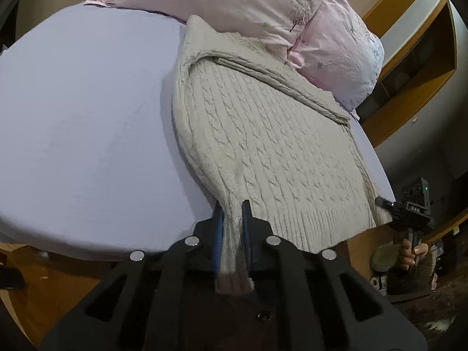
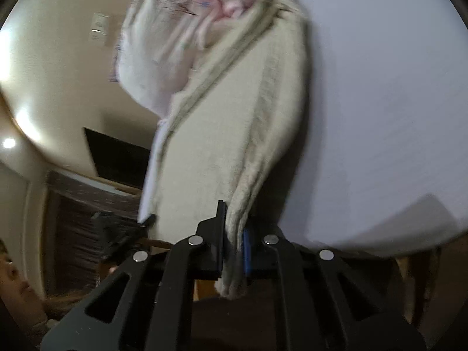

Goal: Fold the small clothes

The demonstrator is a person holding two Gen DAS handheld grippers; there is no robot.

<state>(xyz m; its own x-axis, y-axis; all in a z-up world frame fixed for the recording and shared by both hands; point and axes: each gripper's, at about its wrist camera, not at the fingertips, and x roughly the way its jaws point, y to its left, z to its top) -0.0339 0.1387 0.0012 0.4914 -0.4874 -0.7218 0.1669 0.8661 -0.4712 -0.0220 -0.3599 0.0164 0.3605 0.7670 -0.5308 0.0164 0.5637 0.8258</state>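
Note:
A cream cable-knit sweater (image 1: 263, 134) lies on the lavender bed sheet (image 1: 82, 122), its top end against the pink pillows. My left gripper (image 1: 232, 213) is shut on the sweater's ribbed bottom hem at its left corner. My right gripper (image 2: 234, 219) is shut on the hem at the other corner; it also shows in the left wrist view (image 1: 383, 203) at the sweater's right corner, held by a hand. In the right wrist view the sweater (image 2: 234, 122) hangs stretched and blurred towards the pillows.
Two pink flowered pillows (image 1: 234, 3) sit at the head of the bed. A wooden bed frame and shelf (image 1: 421, 67) stand to the right. The bed's near edge (image 1: 87, 251) drops to a wooden floor. A dark screen (image 2: 117, 158) hangs on the wall.

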